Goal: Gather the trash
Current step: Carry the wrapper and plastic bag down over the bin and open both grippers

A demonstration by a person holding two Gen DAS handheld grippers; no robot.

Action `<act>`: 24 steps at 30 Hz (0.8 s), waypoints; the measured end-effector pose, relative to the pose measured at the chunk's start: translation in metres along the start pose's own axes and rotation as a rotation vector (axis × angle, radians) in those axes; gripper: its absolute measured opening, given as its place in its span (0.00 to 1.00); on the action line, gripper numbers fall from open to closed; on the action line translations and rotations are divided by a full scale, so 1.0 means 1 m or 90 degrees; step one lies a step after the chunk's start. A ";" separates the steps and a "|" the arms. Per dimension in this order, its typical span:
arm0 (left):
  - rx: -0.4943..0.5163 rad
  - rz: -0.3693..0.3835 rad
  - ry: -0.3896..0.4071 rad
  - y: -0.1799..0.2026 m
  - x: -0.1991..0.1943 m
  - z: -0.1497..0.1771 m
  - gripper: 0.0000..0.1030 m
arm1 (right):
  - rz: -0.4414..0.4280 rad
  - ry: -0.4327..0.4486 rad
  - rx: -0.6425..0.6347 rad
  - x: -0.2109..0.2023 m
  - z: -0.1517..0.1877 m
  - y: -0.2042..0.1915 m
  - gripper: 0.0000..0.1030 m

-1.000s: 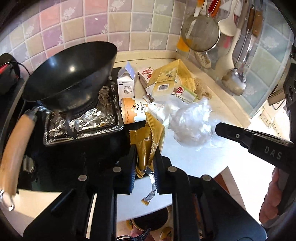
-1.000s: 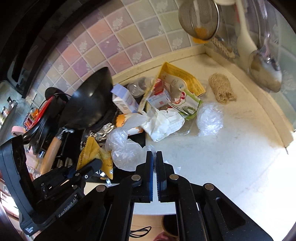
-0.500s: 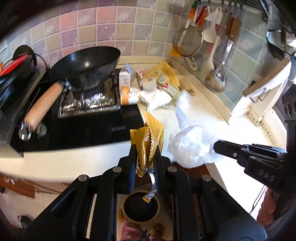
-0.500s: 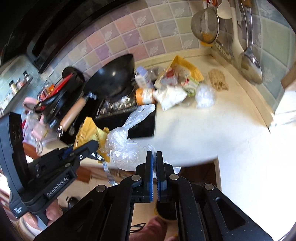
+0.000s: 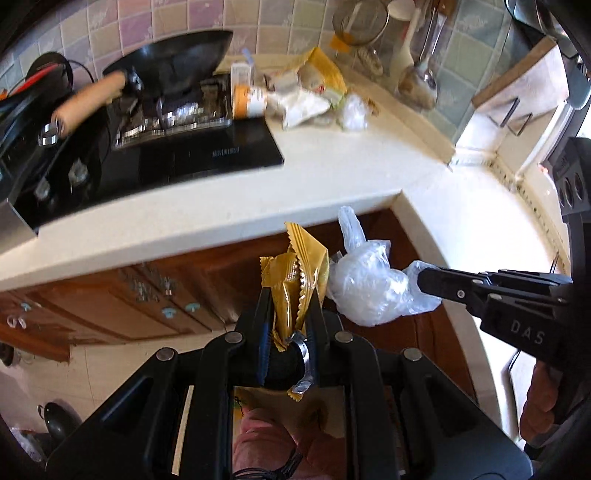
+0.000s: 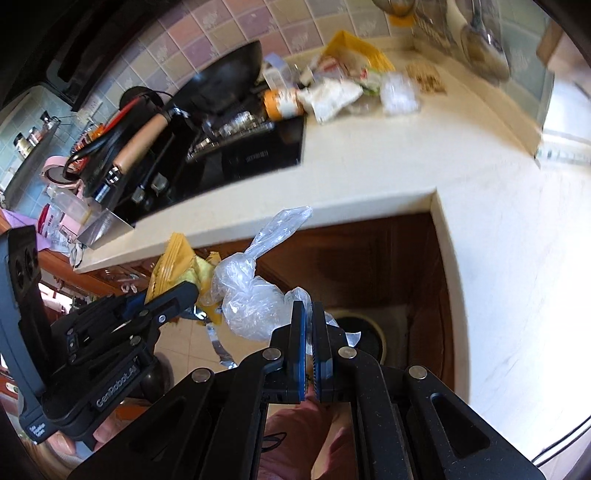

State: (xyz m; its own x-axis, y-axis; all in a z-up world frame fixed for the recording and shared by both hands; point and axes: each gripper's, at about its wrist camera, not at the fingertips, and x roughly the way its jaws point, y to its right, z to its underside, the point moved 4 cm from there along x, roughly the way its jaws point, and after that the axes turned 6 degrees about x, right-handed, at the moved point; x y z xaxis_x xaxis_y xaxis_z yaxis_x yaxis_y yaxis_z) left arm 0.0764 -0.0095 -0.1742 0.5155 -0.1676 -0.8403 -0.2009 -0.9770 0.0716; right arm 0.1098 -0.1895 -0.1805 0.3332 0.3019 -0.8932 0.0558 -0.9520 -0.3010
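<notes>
My left tongs (image 5: 288, 325) pinch the wrapper (image 5: 295, 280), right tongs (image 6: 309, 332) the bag (image 6: 251, 295); thin film could slip short of the bin (image 6: 364, 332).

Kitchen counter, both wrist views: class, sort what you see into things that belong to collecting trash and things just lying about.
Part of the job:
gold wrapper in the left gripper
clear plastic bag in the right gripper
pile of packets on the counter
dark bin below

Just lying about:
wok
stove
strainer
ladle
</notes>
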 end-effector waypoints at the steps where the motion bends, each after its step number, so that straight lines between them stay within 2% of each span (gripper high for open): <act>1: 0.000 0.001 -0.008 -0.003 0.003 0.005 0.13 | 0.004 -0.007 0.005 0.006 0.003 0.000 0.03; 10: 0.000 0.032 -0.099 -0.030 0.062 0.069 0.13 | 0.074 -0.064 0.082 0.080 0.051 0.014 0.03; 19: 0.019 0.045 -0.188 -0.052 0.168 0.145 0.13 | 0.149 -0.116 0.193 0.194 0.121 0.060 0.03; 24: 0.031 0.046 -0.213 -0.051 0.234 0.173 0.13 | 0.157 -0.153 0.261 0.255 0.156 0.090 0.03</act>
State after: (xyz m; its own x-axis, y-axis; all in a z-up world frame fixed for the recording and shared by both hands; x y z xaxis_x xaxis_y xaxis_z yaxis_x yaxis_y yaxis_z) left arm 0.0631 0.0235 -0.4673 0.1985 -0.1752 -0.9643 -0.2700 -0.9556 0.1180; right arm 0.0528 -0.1900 -0.4871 0.0627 0.1201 -0.9908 -0.3860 -0.9126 -0.1351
